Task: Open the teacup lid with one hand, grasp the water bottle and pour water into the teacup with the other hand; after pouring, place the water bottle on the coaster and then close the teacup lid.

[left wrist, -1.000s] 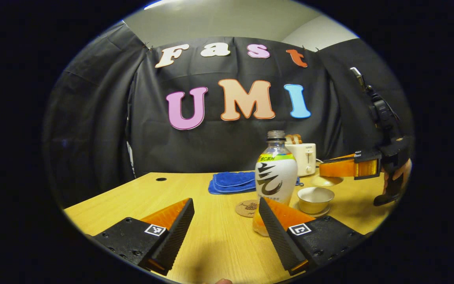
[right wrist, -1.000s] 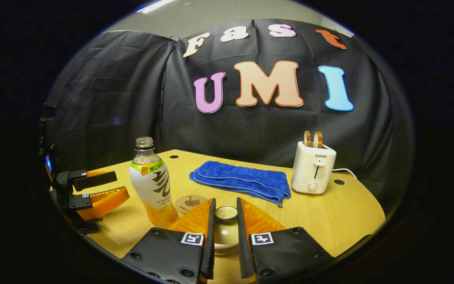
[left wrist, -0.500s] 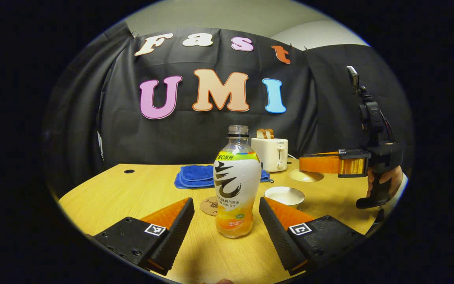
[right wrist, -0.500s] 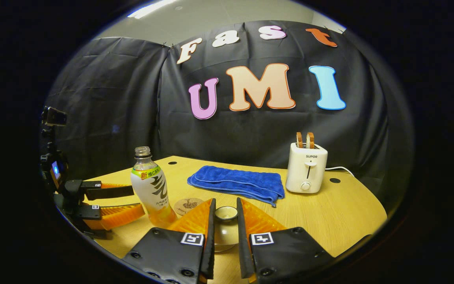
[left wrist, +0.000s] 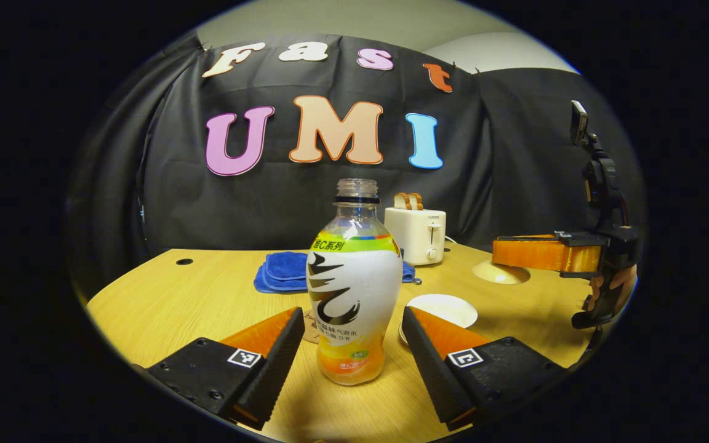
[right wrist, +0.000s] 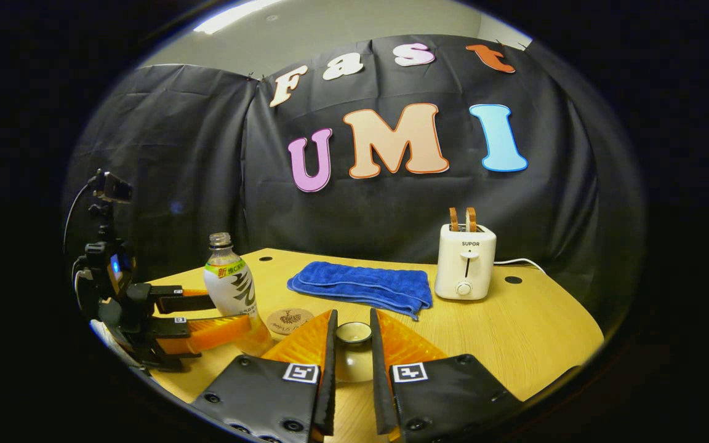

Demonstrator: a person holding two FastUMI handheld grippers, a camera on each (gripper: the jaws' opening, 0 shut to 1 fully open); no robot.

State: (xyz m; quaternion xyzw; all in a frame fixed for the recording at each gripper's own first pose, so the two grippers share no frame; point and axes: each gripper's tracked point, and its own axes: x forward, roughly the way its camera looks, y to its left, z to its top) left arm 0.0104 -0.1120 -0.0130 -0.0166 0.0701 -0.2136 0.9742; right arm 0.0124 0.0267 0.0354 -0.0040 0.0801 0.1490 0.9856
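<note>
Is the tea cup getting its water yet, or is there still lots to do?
Not yet. Done: the teacup lid is off, pinched in the right gripper and held in the air, so the teacup sits open. In hand: the left gripper is open with the water bottle standing between its fingers, not squeezed. Left: grabbing, pouring, setting the bottle on the coaster, closing the lid.

coaster [left wrist: 311, 328] mostly behind water bottle [left wrist: 353, 289], teacup [left wrist: 442, 309] partly behind claw finger
</note>
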